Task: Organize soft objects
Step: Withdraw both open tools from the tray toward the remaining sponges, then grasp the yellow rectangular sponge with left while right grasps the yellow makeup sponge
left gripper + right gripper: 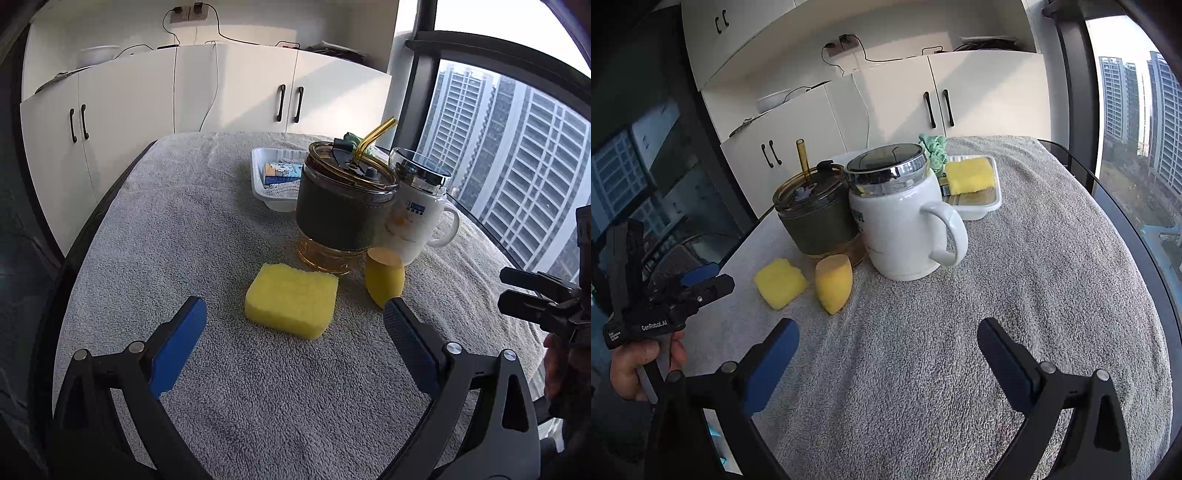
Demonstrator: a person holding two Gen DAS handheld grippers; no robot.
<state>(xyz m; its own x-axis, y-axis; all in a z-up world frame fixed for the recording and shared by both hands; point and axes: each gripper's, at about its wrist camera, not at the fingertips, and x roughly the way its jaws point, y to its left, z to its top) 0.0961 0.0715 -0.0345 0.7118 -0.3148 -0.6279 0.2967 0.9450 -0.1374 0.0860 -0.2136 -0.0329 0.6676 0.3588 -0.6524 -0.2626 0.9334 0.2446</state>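
A yellow rectangular sponge (291, 306) (779, 282) lies on the grey towel, just ahead of my left gripper (294, 303). That gripper is open with nothing between its blue pads (181, 343). A yellow egg-shaped sponge (384, 277) (833, 282) stands right of the flat one, in front of the tumbler. My right gripper (889, 325) is open and empty over bare towel, short of the egg sponge and the mug. Each gripper shows in the other's view: right gripper (504, 288), left gripper (718, 277) held by a hand (639, 365). A white tray (995, 201) (258, 184) at the back holds another yellow sponge (969, 175).
An amber tumbler (343, 206) (816, 218) with a dark sleeve and straw stands beside a lidded white mug (417, 214) (905, 229), both right behind the sponges. A green cloth item (934, 151) lies by the tray. White cabinets (221, 92) stand behind the round table, and windows to the right.
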